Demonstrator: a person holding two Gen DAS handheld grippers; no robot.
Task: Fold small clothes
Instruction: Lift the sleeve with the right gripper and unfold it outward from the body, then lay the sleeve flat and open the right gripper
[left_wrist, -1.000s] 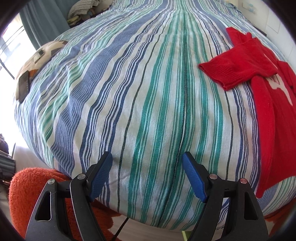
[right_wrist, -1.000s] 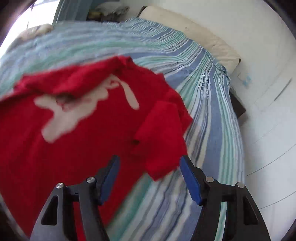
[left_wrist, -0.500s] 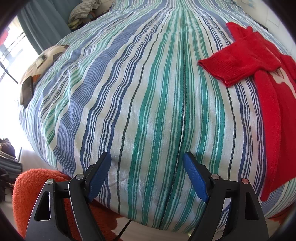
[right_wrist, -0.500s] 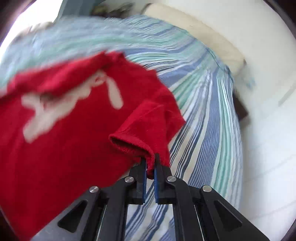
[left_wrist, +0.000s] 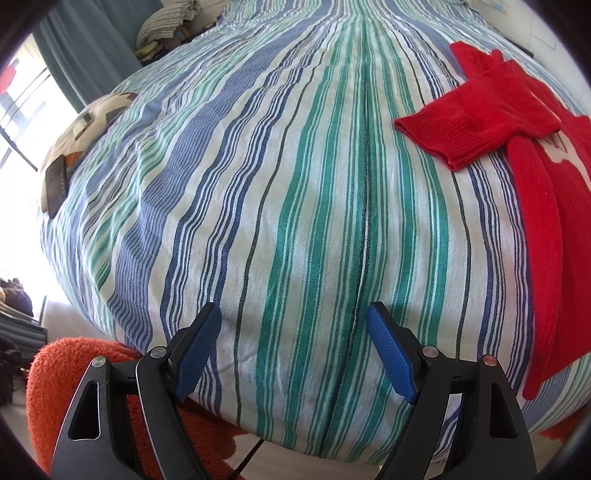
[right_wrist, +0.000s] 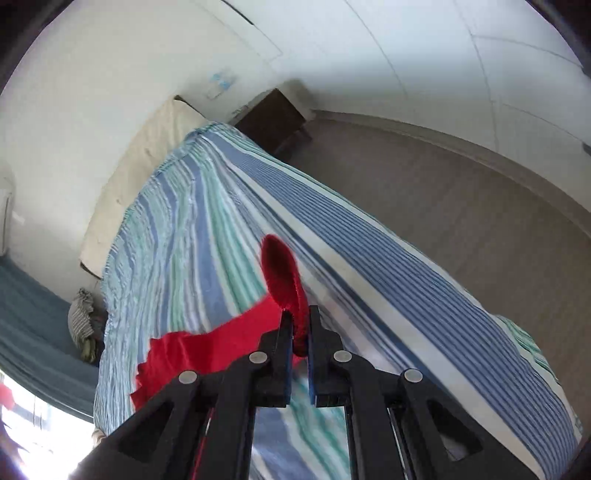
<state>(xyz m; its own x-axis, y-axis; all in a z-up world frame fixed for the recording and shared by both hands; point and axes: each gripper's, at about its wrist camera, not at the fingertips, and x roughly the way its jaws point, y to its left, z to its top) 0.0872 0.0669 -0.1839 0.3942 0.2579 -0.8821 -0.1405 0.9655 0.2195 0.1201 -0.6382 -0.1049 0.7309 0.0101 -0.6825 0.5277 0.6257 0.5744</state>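
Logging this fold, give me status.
Left gripper open, over striped bedspread. Right gripper shut on red sweater sleeve. Nothing in the way.

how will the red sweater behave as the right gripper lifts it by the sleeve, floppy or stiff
Probably floppy: where the right gripper pinches the sleeve, the red sweater trails off in a sagging sheet rather than holding shape. It likely won't slip: the left view shows a fuzzy ribbed knit. It looks light, so the rest should drag along the bed.

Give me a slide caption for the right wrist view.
Right claw shut on the red shirt's sleeve, lifting it above the striped bed.
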